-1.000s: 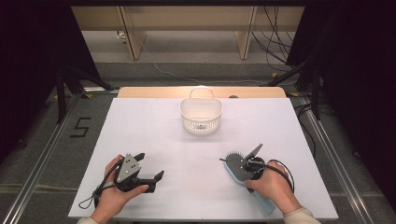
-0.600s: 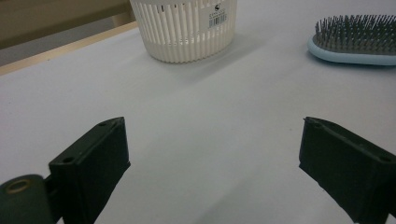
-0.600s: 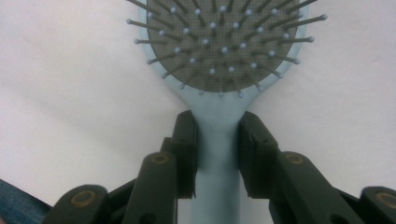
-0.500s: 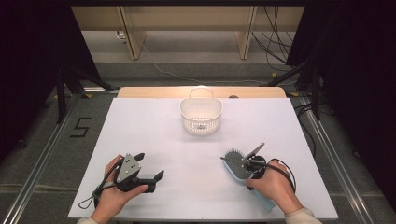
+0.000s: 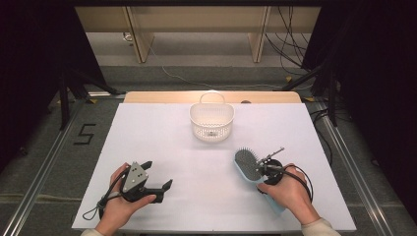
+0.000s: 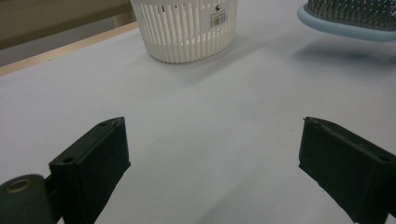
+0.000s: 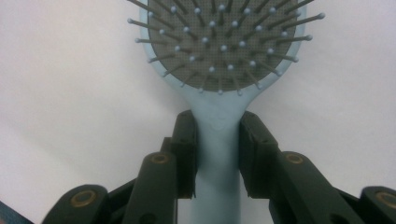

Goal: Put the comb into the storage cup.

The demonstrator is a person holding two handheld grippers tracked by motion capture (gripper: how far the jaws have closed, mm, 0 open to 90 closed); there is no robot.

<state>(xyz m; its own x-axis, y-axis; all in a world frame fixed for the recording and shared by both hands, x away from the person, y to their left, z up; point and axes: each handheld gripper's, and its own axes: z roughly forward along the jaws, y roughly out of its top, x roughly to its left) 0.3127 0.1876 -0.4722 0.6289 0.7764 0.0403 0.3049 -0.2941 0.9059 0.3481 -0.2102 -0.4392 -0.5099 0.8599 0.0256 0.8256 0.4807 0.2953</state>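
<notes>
Right gripper (image 7: pixel 217 154): jaws clamped on the neck of the light-blue hairbrush (image 7: pixel 219 70), just below the paddle head, pads flat on both sides of the handle. Bristles face up; in the left gripper view the head casts a shadow on the table, so it looks lifted clear. In the high view the brush (image 5: pixel 247 164) sits at 5 o'clock from the white slatted basket (image 5: pixel 212 121), head pointing toward 11 o'clock.

Left gripper (image 5: pixel 156 177): jaws spread wide, nothing between them, parked low at 7 o'clock on the white table (image 5: pixel 162 142), well apart from the basket.

Handling, my read: brush is light, rigid plastic, smooth handle, so it may twist in the pads. Neck grip is right; the pins are flexible and no place to take hold.
</notes>
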